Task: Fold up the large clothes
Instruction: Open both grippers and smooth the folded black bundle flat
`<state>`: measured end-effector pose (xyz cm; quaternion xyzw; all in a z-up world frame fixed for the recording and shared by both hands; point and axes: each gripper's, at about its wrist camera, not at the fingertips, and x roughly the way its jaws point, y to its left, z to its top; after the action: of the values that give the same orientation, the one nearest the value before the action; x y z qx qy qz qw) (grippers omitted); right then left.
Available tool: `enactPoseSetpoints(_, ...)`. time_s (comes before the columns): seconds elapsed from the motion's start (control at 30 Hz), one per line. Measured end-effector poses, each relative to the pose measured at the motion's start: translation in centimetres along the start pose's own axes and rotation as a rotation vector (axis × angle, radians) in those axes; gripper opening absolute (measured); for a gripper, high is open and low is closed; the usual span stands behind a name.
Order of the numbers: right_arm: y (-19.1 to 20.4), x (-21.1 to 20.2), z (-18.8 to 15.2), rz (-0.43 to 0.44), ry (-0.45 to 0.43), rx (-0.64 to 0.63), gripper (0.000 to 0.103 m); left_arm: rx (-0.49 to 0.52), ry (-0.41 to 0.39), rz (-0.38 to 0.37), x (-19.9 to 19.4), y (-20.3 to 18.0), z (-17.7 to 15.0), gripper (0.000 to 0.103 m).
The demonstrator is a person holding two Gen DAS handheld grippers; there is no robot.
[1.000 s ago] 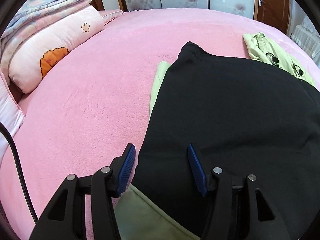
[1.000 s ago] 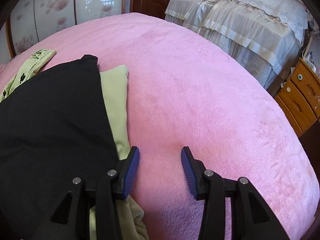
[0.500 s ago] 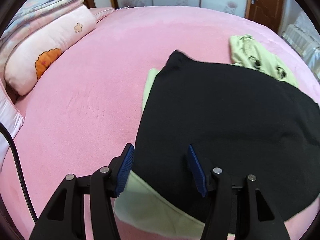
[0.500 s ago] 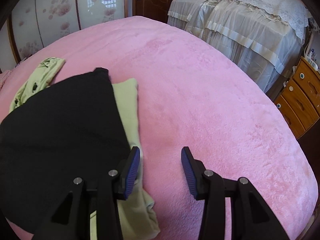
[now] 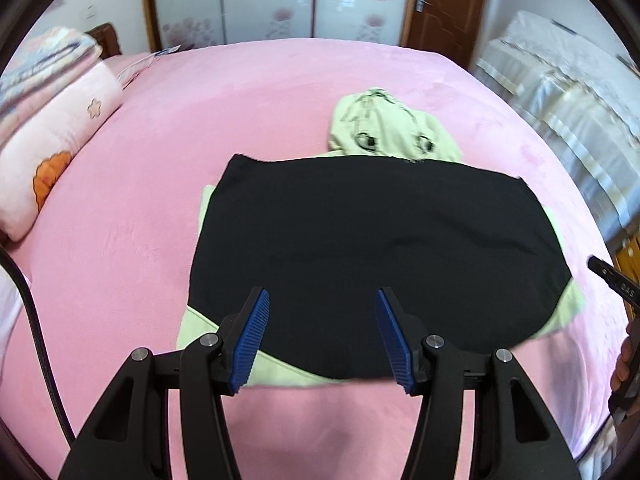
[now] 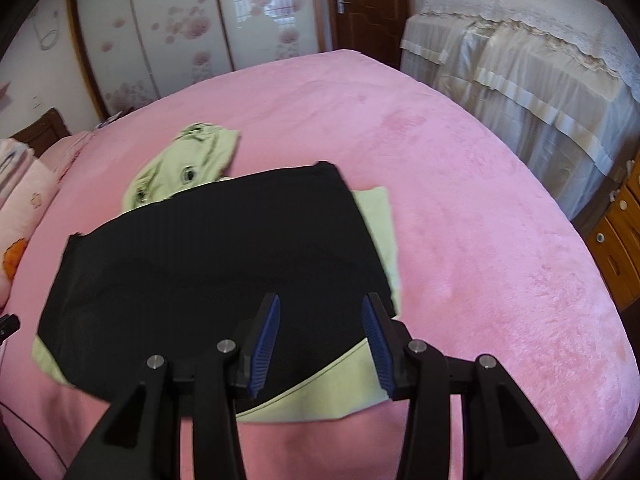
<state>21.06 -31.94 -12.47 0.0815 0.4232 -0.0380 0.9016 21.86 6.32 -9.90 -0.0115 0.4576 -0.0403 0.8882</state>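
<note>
My left gripper (image 5: 322,334) and right gripper (image 6: 320,338) both hang half-open and empty above the bed (image 5: 132,216). The black garment (image 5: 372,252) lies at 12 o'clock on a green hoodie (image 5: 386,130), its long axis running 9 to 3, roughly equally near both.

Before me: black garment (image 5: 372,256), spread flat over pale green hooded garment (image 5: 384,128), whose hood lies exposed beyond it.
</note>
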Motion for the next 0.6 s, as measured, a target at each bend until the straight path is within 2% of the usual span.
enactPoseSetpoints(0.07,1.3,-1.1,-0.4,0.026,-0.001,-0.03,0.043,0.023,-0.012,-0.013,-1.2,-1.2,-0.2,0.054)
enactPoseSetpoints(0.17,2.7,-2.2,-0.9,0.065,0.0,-0.062,0.043,0.052,-0.049,0.01,-2.8,-2.7,-0.8,0.054)
enactPoseSetpoints(0.33,5.3,-3.3,-1.2,0.077,0.016,-0.136,0.043,0.094,-0.057,0.043,-3.9,-4.2,-0.9,0.054)
enactPoseSetpoints(0.4,6.0,-3.5,-0.5,0.099,0.021,-0.159,0.043,0.116,-0.059,0.052,-4.1,-4.6,-0.1,0.054)
enactPoseSetpoints(0.47,6.5,-3.7,0.6,0.119,0.019,-0.173,0.043,0.155,-0.063,0.03,-4.5,-5.3,1.2,0.054)
enactPoseSetpoints(0.6,7.8,-4.4,4.3,0.145,-0.023,-0.212,0.043,0.217,-0.111,0.072,-4.8,-6.4,4.7,0.054)
